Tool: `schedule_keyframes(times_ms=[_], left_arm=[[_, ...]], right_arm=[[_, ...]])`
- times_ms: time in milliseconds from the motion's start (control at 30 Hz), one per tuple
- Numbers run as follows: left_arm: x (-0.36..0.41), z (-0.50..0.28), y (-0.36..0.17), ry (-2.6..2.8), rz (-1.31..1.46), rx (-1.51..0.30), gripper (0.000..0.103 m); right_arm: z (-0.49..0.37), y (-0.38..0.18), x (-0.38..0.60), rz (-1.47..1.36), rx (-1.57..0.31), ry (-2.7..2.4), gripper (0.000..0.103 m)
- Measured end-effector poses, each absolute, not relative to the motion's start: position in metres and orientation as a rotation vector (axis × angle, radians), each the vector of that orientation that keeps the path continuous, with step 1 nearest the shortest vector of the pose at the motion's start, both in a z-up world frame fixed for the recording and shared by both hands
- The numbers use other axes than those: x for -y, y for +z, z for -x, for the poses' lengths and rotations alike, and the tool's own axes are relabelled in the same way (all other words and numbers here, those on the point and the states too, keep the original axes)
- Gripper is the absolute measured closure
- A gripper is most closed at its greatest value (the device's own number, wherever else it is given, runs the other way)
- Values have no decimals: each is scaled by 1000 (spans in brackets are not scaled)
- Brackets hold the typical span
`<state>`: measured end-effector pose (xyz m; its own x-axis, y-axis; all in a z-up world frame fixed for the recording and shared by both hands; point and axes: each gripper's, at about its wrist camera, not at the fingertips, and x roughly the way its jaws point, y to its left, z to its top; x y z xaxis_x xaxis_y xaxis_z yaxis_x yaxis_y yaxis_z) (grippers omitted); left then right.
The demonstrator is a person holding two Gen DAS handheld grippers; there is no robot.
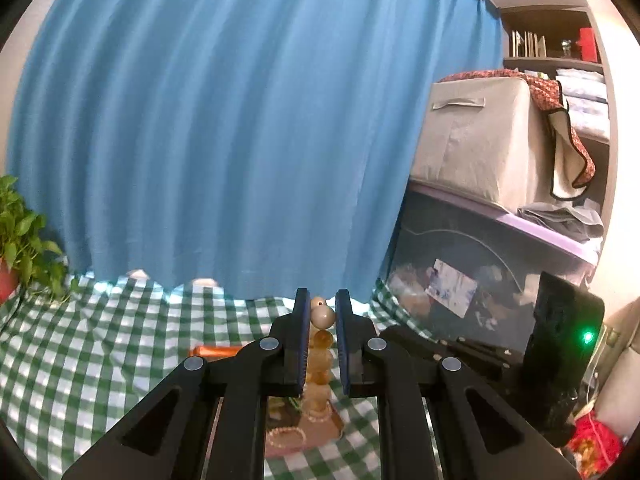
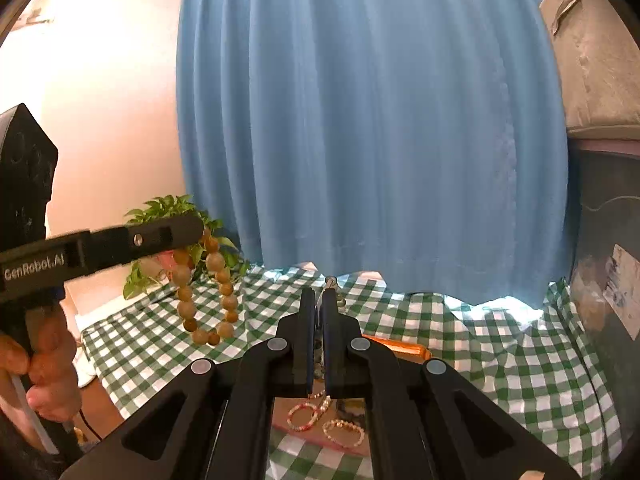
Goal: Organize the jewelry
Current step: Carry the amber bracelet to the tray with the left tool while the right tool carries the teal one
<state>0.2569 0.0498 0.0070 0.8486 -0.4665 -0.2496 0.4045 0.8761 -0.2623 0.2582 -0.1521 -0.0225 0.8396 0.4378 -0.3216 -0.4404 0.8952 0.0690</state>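
Green-checked tablecloth (image 2: 500, 360) meets a blue curtain (image 2: 360, 120). Your left gripper (image 1: 323, 320) clamps a wooden bead bracelet (image 1: 320, 344); your right gripper (image 2: 319, 320) pinches a fine chain (image 2: 330, 282).

Smooth, faintly glossy wooden-looking beads of the bracelet (image 2: 206, 292) are hanging from the matt black plastic left gripper (image 2: 192, 232). Soft blue cloth curtain (image 1: 240, 120) is falling in folds at the far side, and the green-and-white checked cloth (image 2: 480, 340) is lying rumpled and matt.
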Motion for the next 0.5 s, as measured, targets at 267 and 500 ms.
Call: schedule_keyframes(times_ms=[267, 500], left_arm=[[-46, -317, -47, -451, 231, -433, 91], [-49, -365, -102, -410, 275, -543, 91]], right_arm=[[-297, -50, 153, -4, -386, 460, 101], [-329, -83, 156, -21, -455, 424, 101]])
